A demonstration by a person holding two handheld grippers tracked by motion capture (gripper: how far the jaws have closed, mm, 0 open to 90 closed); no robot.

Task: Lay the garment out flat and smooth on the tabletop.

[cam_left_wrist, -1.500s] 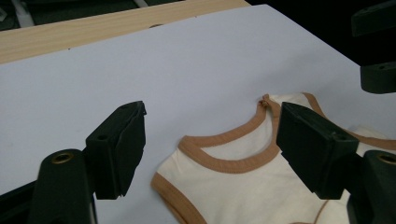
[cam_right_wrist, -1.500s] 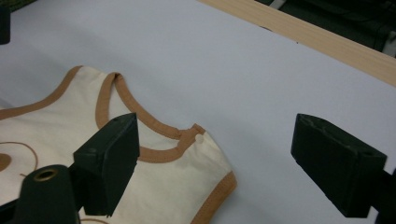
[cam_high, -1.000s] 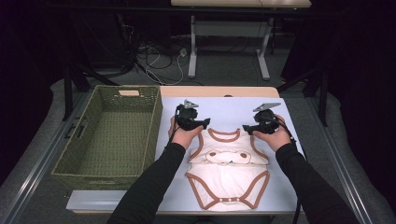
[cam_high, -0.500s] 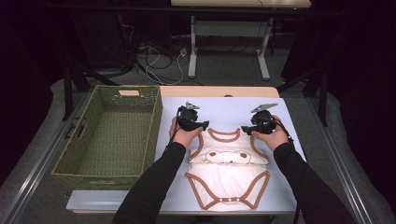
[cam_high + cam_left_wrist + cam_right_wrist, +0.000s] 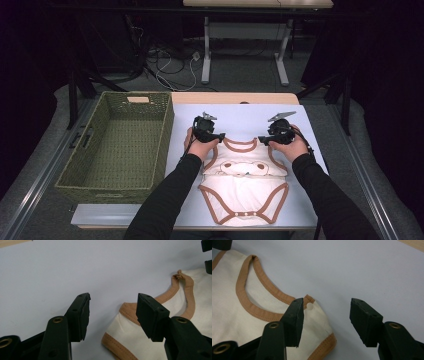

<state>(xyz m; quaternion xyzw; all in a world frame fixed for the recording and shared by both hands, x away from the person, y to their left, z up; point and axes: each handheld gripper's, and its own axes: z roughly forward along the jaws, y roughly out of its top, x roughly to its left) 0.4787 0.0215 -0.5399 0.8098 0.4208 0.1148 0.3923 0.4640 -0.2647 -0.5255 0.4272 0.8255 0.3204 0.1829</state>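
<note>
We hold our left gripper [image 5: 112, 312] and right gripper [image 5: 325, 320] over the shoulder straps of the cream bodysuit [image 5: 243, 182]. Both sets of jaws have just been closing but stand apart, one strap corner between each pair, gripping nothing yet.

The high view looked forward and down from above the person's side onto the whole table [image 5: 300, 125]. Each claw view sat low and close, looking along its own jaws at the table surface. All three shared the baby bodysuit's [image 5: 245, 172] [image 5: 130, 332] [image 5: 237, 315] shoulder straps.
</note>
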